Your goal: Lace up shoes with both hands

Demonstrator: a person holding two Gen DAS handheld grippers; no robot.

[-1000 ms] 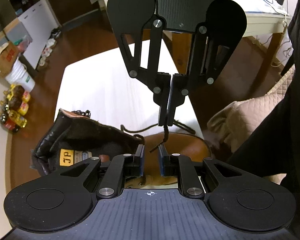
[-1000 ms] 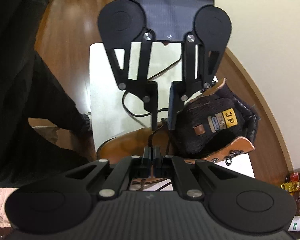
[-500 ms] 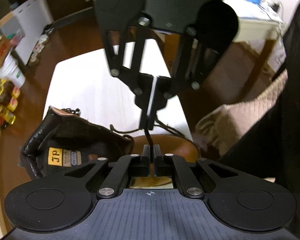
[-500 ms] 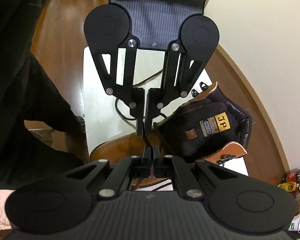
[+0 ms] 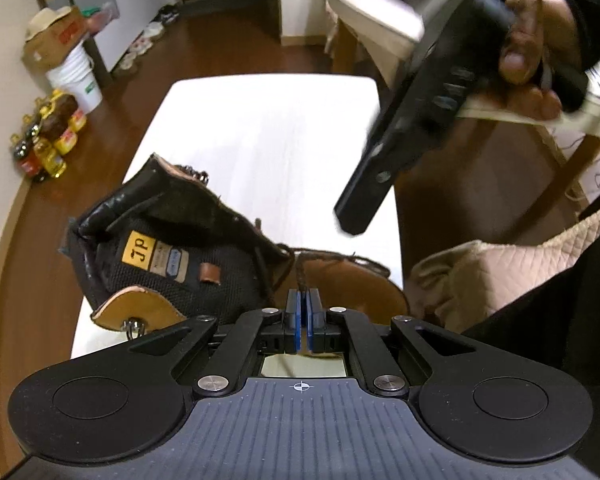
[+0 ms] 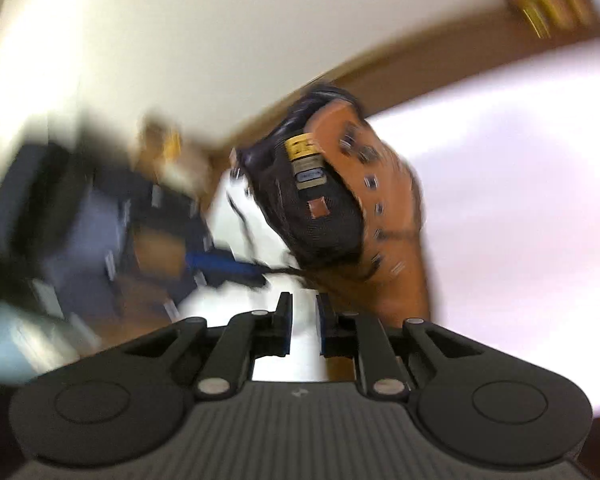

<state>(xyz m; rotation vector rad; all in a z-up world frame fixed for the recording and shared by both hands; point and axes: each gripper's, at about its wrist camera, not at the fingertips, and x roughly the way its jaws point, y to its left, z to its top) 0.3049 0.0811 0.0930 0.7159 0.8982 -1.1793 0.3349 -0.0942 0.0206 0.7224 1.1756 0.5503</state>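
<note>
A brown leather boot (image 5: 172,248) with a black tongue and a yellow JP label lies on its side on the white table (image 5: 260,128). My left gripper (image 5: 302,294) is shut on the boot's dark lace (image 5: 300,276), just above the toe. My right gripper (image 5: 356,220), held in a hand (image 5: 528,40), hangs blurred above the table's right edge, away from the boot. In the blurred right wrist view, the right gripper (image 6: 303,304) stands open with nothing between its fingers. There the boot (image 6: 340,208) lies ahead and the left gripper (image 6: 256,270) pinches the lace (image 6: 278,270).
Several small bottles (image 5: 46,136), a white bucket (image 5: 76,80) and a cardboard box (image 5: 56,40) stand on the wooden floor at the left. A quilted cushion (image 5: 500,272) and a chair (image 5: 380,20) sit to the right of the table.
My left gripper closed on the lace and still holds it. My right gripper has let go of the lace, opened, and swung fast up and to the right, away from the boot.
</note>
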